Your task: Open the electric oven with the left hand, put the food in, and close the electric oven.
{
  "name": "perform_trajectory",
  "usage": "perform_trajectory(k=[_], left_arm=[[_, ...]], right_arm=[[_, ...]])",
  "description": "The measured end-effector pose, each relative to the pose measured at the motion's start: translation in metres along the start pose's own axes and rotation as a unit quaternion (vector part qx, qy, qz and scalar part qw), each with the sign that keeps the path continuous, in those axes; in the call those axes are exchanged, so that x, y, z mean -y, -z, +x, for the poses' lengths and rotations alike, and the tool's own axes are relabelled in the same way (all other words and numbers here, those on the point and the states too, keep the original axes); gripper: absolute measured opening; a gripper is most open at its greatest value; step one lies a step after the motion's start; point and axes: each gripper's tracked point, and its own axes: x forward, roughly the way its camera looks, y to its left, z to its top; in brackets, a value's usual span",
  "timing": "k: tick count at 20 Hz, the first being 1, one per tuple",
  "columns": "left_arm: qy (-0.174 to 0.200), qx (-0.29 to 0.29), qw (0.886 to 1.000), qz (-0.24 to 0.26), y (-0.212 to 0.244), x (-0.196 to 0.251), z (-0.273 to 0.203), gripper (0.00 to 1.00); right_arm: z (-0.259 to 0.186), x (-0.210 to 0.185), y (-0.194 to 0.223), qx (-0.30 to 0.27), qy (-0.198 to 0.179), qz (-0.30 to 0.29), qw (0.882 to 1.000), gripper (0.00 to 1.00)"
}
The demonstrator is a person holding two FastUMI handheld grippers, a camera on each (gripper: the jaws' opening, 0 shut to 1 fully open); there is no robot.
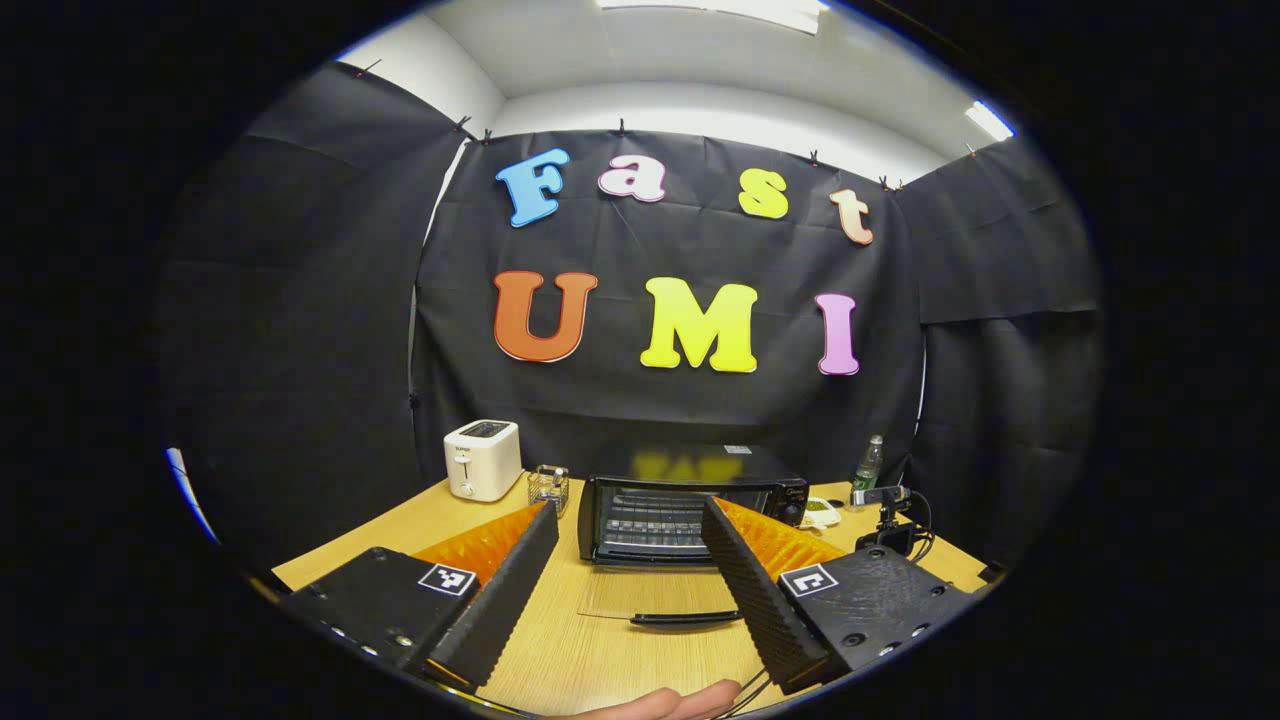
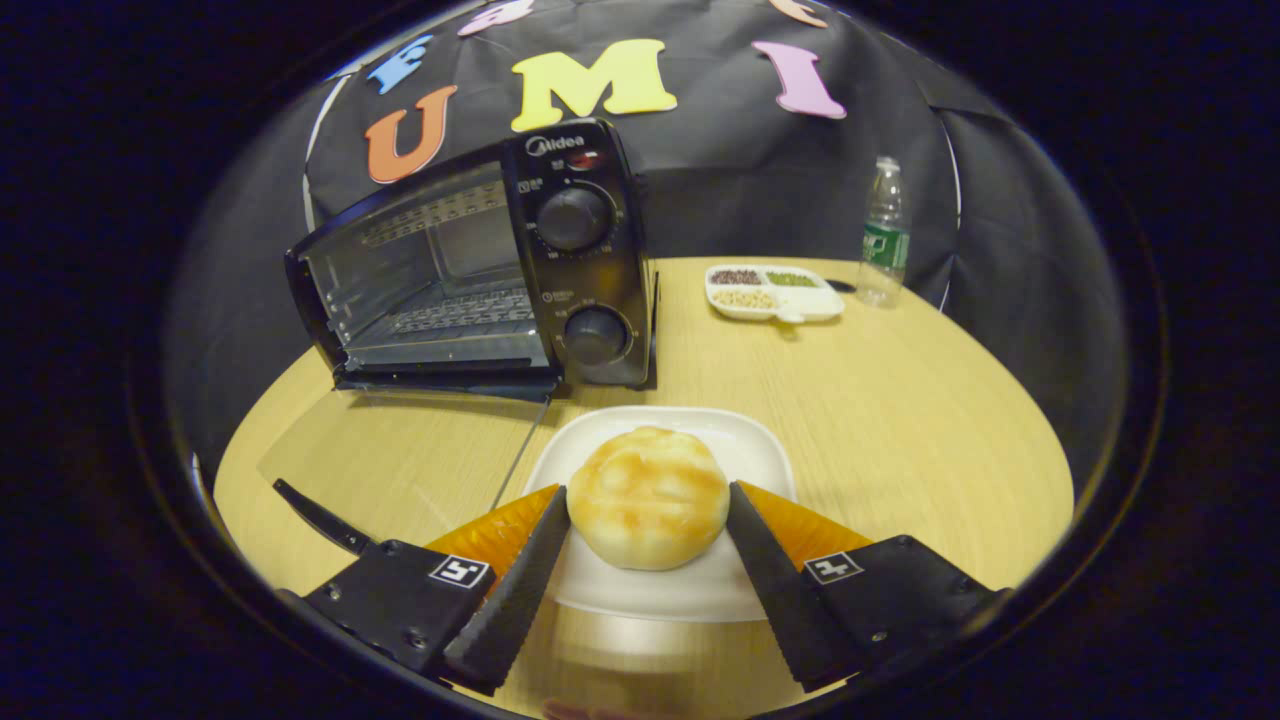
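The black electric oven [image 1: 690, 505] stands at the back of the wooden table, its glass door [image 1: 655, 598] folded down flat with the handle [image 1: 685, 618] toward me. My left gripper [image 1: 628, 515] hovers open in front of it, holding nothing. In the right gripper view the oven [image 2: 480, 270] stands at the left with its door [image 2: 400, 440] down and its rack bare. A round golden bun [image 2: 648, 497] rests on a white plate [image 2: 745, 440]. My right gripper [image 2: 648, 492] is open, one finger close on each side of the bun.
A white toaster [image 1: 482, 458] and a small wire basket [image 1: 548, 487] stand left of the oven. A divided dish of beans [image 2: 772, 290] and a clear bottle [image 2: 884, 245] sit at the back right. A small camera on a stand [image 1: 885, 505] is by the right edge.
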Motion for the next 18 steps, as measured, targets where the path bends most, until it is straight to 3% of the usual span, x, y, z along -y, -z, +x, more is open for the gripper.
perform_trajectory(k=[4, 11, 15, 18], left_arm=[[0.002, -0.004, 1.0, 0.002, 0.002, 0.004, -0.002, 0.94], [0.003, 0.002, 1.0, 0.006, -0.001, 0.002, -0.005, 0.95], [0.003, 0.015, 1.0, 0.005, -0.009, -0.004, -0.009, 0.95], [0.003, 0.017, 1.0, 0.004, -0.011, -0.008, -0.012, 0.95]], right_arm=[[-0.007, 0.007, 0.001, 0.007, 0.002, 0.021, 1.0, 0.89], [-0.042, -0.022, -0.034, 0.066, -0.04, 0.046, 0.996, 0.88], [-0.051, -0.072, -0.046, 0.077, -0.108, 0.085, 0.988, 0.88], [-0.055, -0.122, -0.063, 0.103, -0.182, 0.157, 0.965, 0.88]])
